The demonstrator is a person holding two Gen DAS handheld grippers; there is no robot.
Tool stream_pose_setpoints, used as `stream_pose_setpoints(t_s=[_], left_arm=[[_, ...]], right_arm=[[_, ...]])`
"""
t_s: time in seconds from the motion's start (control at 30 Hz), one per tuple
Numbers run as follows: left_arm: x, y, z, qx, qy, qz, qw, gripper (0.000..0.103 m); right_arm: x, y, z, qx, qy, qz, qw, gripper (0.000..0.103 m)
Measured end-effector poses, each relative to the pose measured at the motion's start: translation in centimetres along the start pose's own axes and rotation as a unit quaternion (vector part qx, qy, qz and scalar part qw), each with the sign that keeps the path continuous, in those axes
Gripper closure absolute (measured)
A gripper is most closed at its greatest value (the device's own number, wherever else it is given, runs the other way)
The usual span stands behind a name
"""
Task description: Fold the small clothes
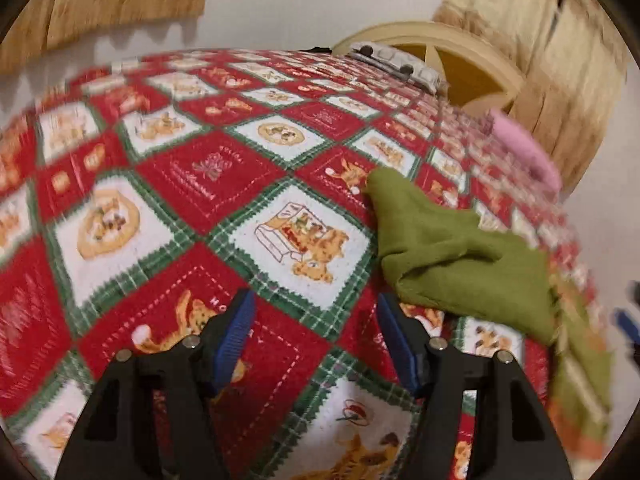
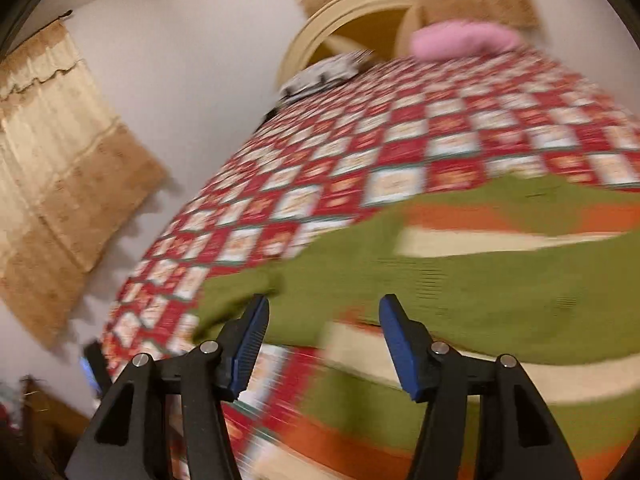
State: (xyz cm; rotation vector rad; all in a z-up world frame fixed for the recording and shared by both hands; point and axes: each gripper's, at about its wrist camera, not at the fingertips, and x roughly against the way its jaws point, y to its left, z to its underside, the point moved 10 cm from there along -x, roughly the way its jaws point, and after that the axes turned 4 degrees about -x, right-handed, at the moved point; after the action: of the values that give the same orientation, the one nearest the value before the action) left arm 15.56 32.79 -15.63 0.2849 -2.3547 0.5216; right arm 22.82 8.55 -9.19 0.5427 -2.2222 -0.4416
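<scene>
Now both grippers, left gripper and right gripper, spread, empty; green garment near tablecloth edge.

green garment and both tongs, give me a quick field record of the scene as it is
surface: red, white and green patchwork cloth
garment: green garment with orange and cream stripes, lying rumpled on the cloth
left tongs: open, nothing between the pads, garment just to their right
right tongs: open, over the garment, not gripping it
other item: pink cloth at the far edge
image quality: motion blur in both views
</scene>
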Motion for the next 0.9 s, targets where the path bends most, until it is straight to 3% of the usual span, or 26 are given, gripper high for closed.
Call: stream_pose_setpoints(t_s=[0.17, 0.37, 0.43, 0.47, 0.5, 0.53, 0.6, 0.73, 0.9], left_arm=[[0.2, -0.6, 0.2, 0.007, -0.007, 0.017, 0.9998, 0.034], [0.2, 0.2, -0.3, 0.015, -0.011, 0.037, 0.9991, 0.030], [0.2, 0.3, -0.4, 0.018, -0.012, 0.041, 0.9989, 0.030], [0.2, 0.3, -0.5, 0.020, -0.013, 0.043, 0.9988, 0.030], [0.2, 0.4, -0.5, 0.020, -0.013, 0.044, 0.9987, 0.030], [0.2, 0.4, -0.5, 0.021, -0.013, 0.045, 0.9987, 0.030], [0.2, 0.3, -0.5, 0.020, -0.013, 0.050, 0.9985, 0.027], [0.2, 0.2, -0.5, 0.018, -0.013, 0.049, 0.9986, 0.027], [0.1, 0.1, -0.6, 0.011, -0.012, 0.043, 0.9989, 0.027]], right_arm=[[-9.4, 4.0, 1.6, 0.020, 0.066, 0.019, 0.997, 0.044], [-16.0, 5.2, 3.1, 0.048, 0.099, 0.048, 0.993, 0.044], [-16.9, 5.8, 2.9, 0.077, 0.082, 0.067, 0.991, 0.045], [-17.3, 6.1, 3.0, 0.091, 0.086, 0.075, 0.989, 0.057], [-17.4, 6.0, 3.0, 0.105, 0.083, 0.094, 0.987, 0.070], [-17.3, 5.9, 2.9, 0.118, 0.078, 0.108, 0.984, 0.076], [-16.9, 5.8, 2.8, 0.124, 0.079, 0.101, 0.984, 0.096], [-14.0, 6.8, 1.1, 0.138, 0.052, 0.094, 0.985, 0.096], [-6.9, 9.1, -3.8, 0.168, -0.018, 0.077, 0.983, 0.096]])
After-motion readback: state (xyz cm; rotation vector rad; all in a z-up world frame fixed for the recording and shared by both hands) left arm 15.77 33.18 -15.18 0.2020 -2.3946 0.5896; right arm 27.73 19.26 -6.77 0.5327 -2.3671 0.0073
